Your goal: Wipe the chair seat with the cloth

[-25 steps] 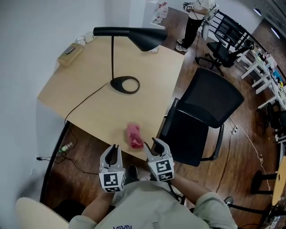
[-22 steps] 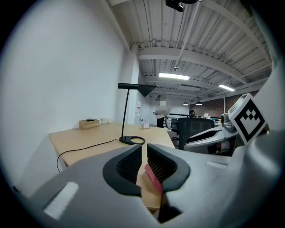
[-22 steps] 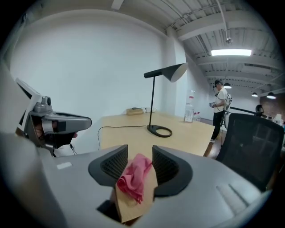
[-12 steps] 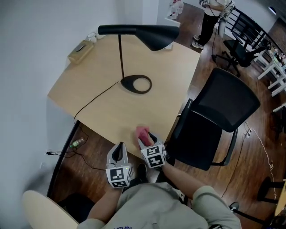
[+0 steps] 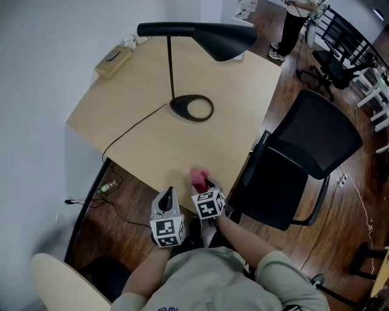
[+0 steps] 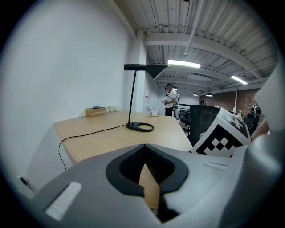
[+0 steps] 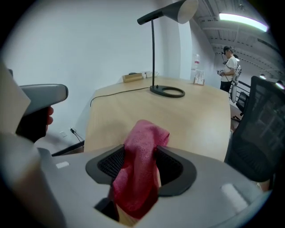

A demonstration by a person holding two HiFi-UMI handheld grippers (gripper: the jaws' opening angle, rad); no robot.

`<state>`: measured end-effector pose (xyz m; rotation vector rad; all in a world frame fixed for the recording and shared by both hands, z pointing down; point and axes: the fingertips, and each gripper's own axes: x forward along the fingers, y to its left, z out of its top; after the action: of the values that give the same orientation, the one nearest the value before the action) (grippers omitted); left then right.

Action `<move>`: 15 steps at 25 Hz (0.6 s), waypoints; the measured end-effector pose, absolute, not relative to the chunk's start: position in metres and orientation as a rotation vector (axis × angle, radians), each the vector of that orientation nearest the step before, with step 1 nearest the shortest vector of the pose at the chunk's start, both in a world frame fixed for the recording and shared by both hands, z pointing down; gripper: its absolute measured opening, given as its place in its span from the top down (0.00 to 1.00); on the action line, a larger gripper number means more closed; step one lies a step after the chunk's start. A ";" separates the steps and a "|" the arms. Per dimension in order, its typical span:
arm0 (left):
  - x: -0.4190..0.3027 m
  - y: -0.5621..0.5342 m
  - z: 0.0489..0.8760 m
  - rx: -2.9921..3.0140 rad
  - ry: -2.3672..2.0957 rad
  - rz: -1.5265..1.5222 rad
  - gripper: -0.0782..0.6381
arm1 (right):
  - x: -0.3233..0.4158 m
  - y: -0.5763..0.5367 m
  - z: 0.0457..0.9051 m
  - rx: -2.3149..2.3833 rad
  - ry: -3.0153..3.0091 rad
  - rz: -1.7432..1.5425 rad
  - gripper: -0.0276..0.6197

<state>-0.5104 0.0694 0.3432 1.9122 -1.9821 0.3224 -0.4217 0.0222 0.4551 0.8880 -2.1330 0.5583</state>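
Below, my right gripper (image 5: 203,184) reaches over the near edge of the table (image 5: 146,127), with its marker cube turned up toward the head camera. Its jaws stand wide apart. The pink cloth (image 7: 136,178) sits bunched between the two black ribbed pads, one fold rising above them. It brushes the pads, but I cannot see them squeezing it. The cloth lies on the pale wooden tabletop at that near edge, apart from the chair. My left gripper (image 6: 144,147) hangs just beside the right one, lower and off the table edge, above the dark wooden floor (image 5: 121,212). Its jaw tips meet at the front and nothing is between them; only a sliver of tabletop shows through the gap behind the tips. The black chair (image 5: 319,143) stands to my right against the table's side edge. Its seat (image 5: 270,191) is bare and near my right forearm, and its backrest faces away from the table. On the table a black lamp (image 5: 200,36) rises from a ring-shaped base, and its cable (image 5: 130,130) runs across the top and over the left edge. A small wooden box (image 5: 113,61) sits at the far left corner by the white wall. At the far end of the room a person (image 5: 296,18) stands beside other black chairs.
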 end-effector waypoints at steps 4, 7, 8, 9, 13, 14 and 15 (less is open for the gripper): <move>-0.514 0.067 0.357 1.876 -1.971 0.328 0.88 | -0.421 0.022 0.465 0.897 -2.124 0.572 0.66; -0.517 0.067 0.361 1.866 -1.963 0.336 0.88 | -0.424 0.022 0.465 0.898 -2.136 0.598 0.73; -0.517 0.068 0.363 1.866 -1.958 0.340 0.88 | -0.424 0.022 0.466 0.896 -2.140 0.606 0.75; -0.516 0.069 0.364 1.866 -1.951 0.344 0.88 | -0.424 0.022 0.465 0.893 -2.144 0.613 0.77; -0.512 0.071 0.370 1.870 -1.926 0.363 0.88 | -0.419 0.024 0.463 0.881 -2.163 0.666 0.83; -0.510 0.071 0.370 1.875 -1.920 0.364 0.88 | -0.418 0.024 0.462 0.881 -2.168 0.675 0.84; -0.508 0.070 0.370 1.882 -1.913 0.363 0.88 | -0.415 0.023 0.460 0.885 -2.174 0.679 0.85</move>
<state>-0.5082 0.0697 0.3701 1.8823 -1.9126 0.3634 -0.4152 0.0232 0.4600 0.8855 -2.1736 0.6788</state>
